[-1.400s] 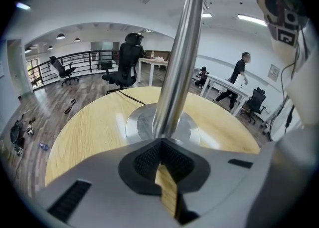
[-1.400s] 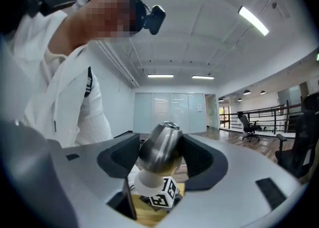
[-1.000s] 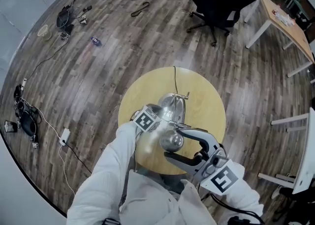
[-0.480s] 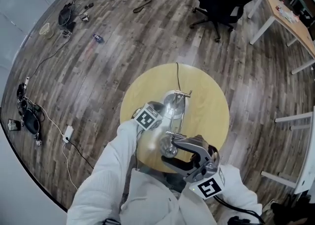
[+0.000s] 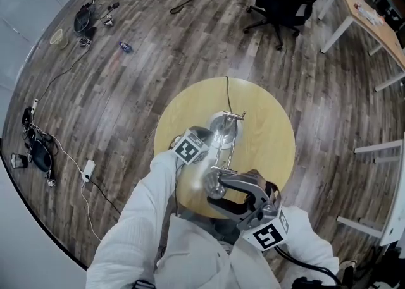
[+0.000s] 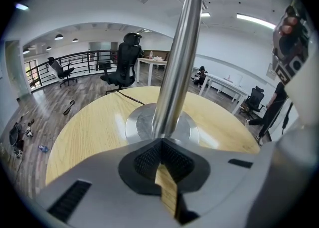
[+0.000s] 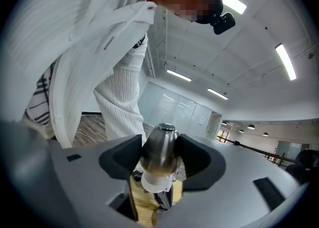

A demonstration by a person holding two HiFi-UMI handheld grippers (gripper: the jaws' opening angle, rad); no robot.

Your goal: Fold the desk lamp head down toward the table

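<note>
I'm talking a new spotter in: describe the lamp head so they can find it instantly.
Find the round yellow wooden table; a round silver lamp base sits near its centre. From it thin chrome rods run toward the person to the bullet-shaped brushed-steel lamp head. It is the only bulbous shiny part, sitting between the pads of the right gripper, whose jaws are closing on it.

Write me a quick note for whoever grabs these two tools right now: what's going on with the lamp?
Left tool: jaws together, tips at the foot of the lamp post, apparently steadying it.
Right tool: jaws closing on the lamp head; the pads seem to touch both its sides.
Lamp base: near the middle of the round table.
Done: both tools are in place.
Left: firm up the grip, then swing the head down toward the table.
</note>
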